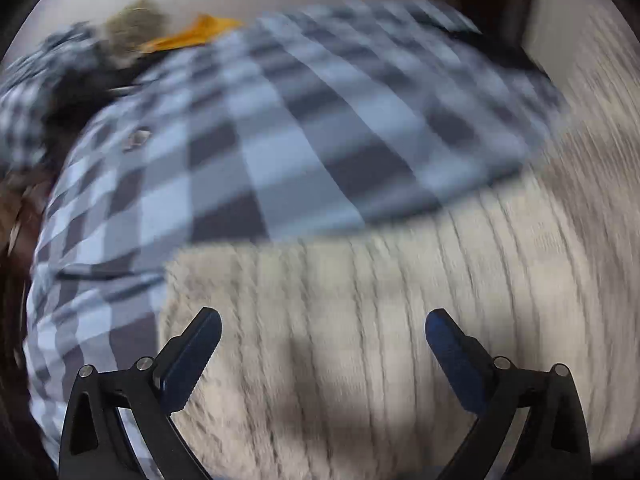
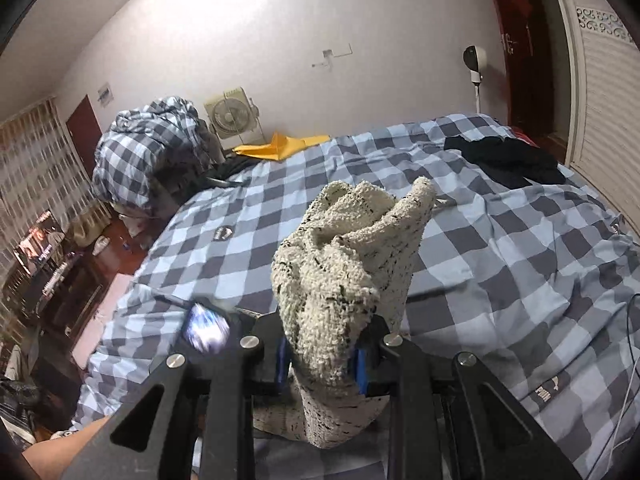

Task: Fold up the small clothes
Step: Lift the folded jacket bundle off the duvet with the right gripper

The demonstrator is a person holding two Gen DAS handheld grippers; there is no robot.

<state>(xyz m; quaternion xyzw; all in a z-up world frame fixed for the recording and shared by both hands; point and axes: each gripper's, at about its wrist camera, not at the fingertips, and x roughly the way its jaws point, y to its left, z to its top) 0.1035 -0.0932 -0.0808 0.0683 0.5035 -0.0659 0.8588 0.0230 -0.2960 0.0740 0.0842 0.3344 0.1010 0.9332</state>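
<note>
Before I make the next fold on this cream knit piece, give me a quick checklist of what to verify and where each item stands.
1. Right tool gripping the cream knit garment: ok, shut on a bunched part that stands up above the jaws.
2. Left tool free to take a second hold: ok, open and holding nothing.
3. Garment under the left tool lying flat: cannot tell, the left wrist view is blurred.
4. Which edge or corner the right tool holds: cannot tell, the fabric is crumpled.
5. Bare space on the checked bedcover to lay it down: ok, the black clothing and yellow item lie farther off.
</note>
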